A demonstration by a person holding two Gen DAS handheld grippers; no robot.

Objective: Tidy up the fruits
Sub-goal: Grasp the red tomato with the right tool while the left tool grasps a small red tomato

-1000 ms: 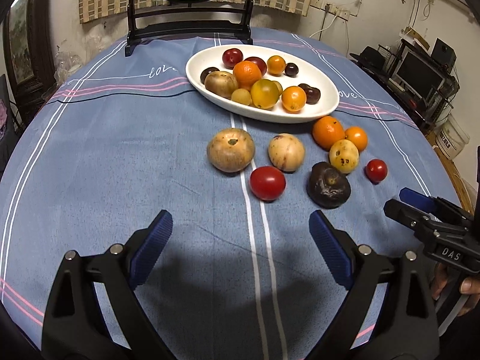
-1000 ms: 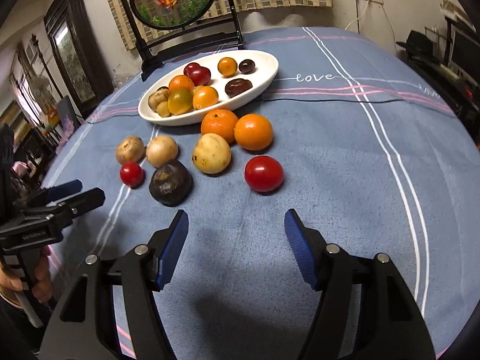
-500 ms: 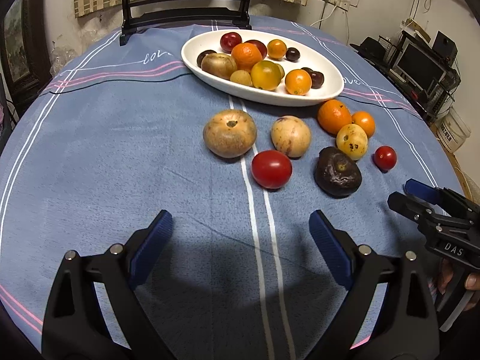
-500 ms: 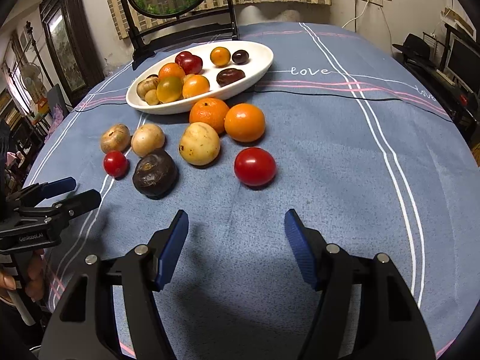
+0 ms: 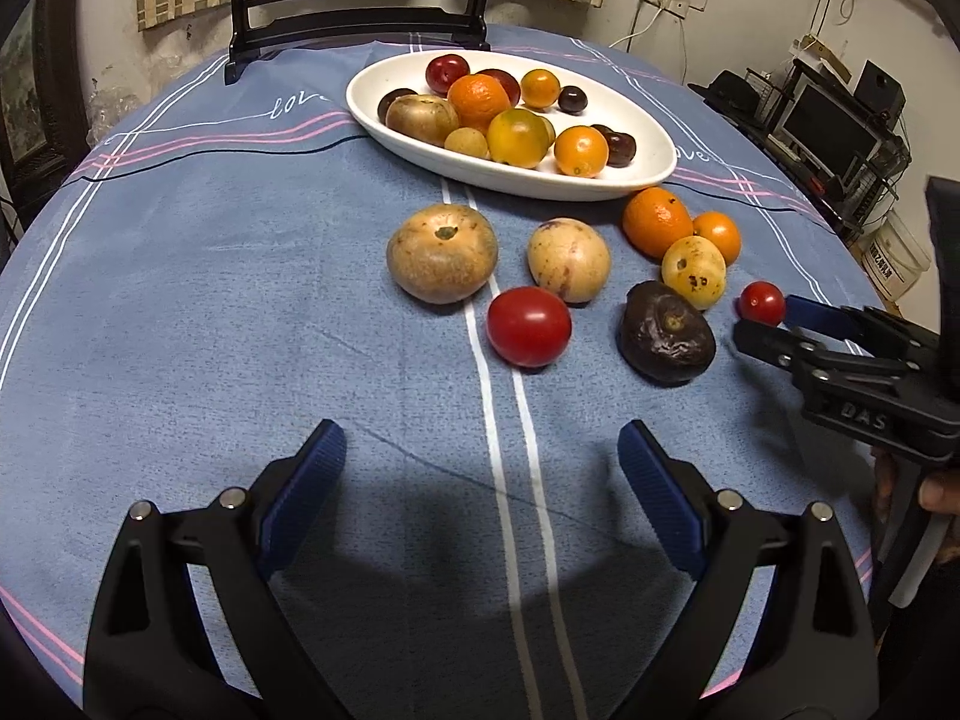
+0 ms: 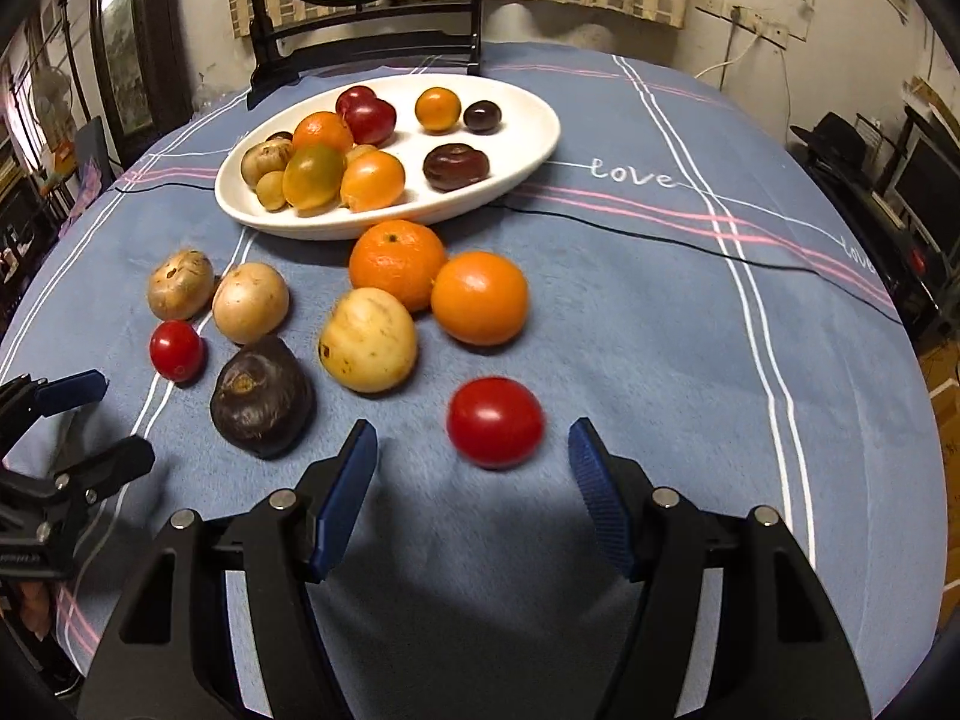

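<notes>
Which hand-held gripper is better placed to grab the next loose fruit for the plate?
Right. Its hand-held gripper is open with a red tomato just ahead, roughly centred between its fingers. The left hand-held gripper is open too, but its nearest tomato lies farther ahead.

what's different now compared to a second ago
The right hand-held gripper has come forward, jaws still open, toward the small red tomato near the table's right edge, which now lies just ahead of its blue pads; nothing is gripped. The left hand-held gripper barely shifted, open and empty. The loose fruit and the white oval dish stayed put.
</notes>
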